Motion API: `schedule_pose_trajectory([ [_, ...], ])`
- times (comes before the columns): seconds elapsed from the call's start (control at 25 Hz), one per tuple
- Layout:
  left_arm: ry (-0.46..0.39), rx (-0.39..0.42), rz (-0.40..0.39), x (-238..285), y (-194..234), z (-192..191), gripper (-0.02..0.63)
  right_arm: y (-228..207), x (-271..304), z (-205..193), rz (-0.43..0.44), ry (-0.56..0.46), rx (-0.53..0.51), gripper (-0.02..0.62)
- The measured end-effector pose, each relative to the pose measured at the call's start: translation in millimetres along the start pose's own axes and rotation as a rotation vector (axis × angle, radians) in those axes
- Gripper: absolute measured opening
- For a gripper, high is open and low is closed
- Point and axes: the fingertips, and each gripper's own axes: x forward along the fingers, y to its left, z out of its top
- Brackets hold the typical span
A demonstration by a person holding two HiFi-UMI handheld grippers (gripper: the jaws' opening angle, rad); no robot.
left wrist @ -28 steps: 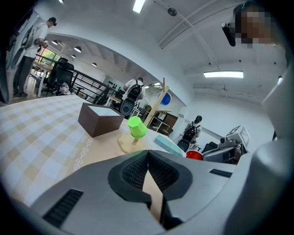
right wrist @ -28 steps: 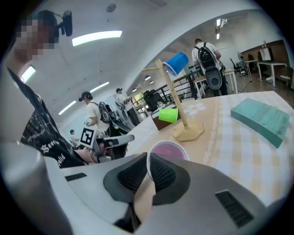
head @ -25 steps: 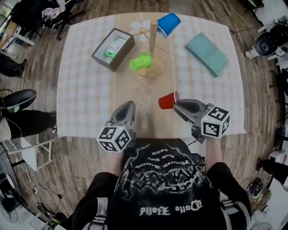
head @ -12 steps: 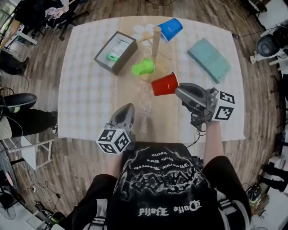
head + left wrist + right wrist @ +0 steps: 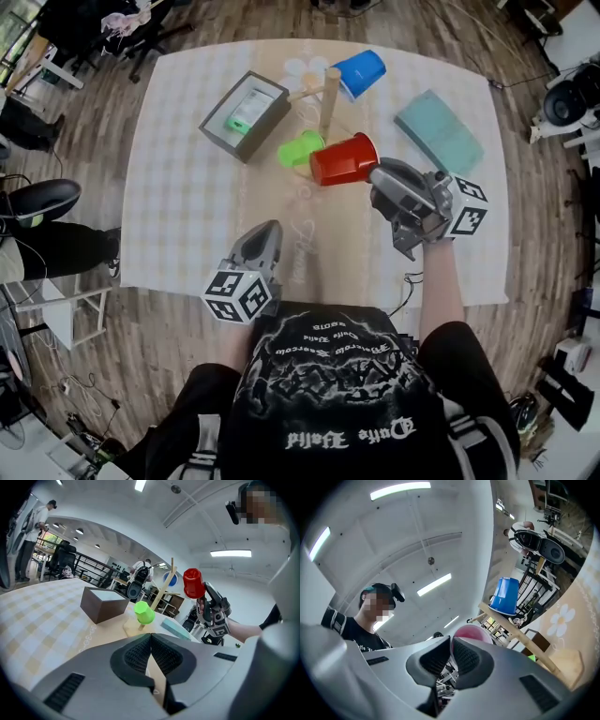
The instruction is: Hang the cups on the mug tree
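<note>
Plastic red cup (image 5: pixel 342 161) (wooden mug tree (image 5: pixel 328 94))

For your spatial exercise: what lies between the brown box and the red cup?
The green cup lies there, as the head view shows.

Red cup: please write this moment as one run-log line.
red cup: held by rim in right hand-held gripper, in air near mug tree | blue cup, green cup: hung | left hand-held gripper: shut, empty

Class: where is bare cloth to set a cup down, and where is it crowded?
Bare: the cloth left of the box, and the near strip between the left gripper and right gripper. Crowded: round the mug tree, with the green cup, blue cup and red cup.
</note>
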Motion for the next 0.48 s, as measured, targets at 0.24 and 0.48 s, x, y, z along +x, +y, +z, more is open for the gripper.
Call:
schedule_pose_trajectory([
  [0.24, -0.001, 0.020, -0.004, 6.8, -2.1, 6.3, 0.020, -7.8, -4.2, 14.2, 0.115, -0.093, 0.065, 0.029],
  [0.48, -0.021, -0.045, -0.031, 12.1, -4.0, 15.5, 0.020, -18.1, -8.6, 24.6, 0.197, -0.149, 0.116, 0.029],
])
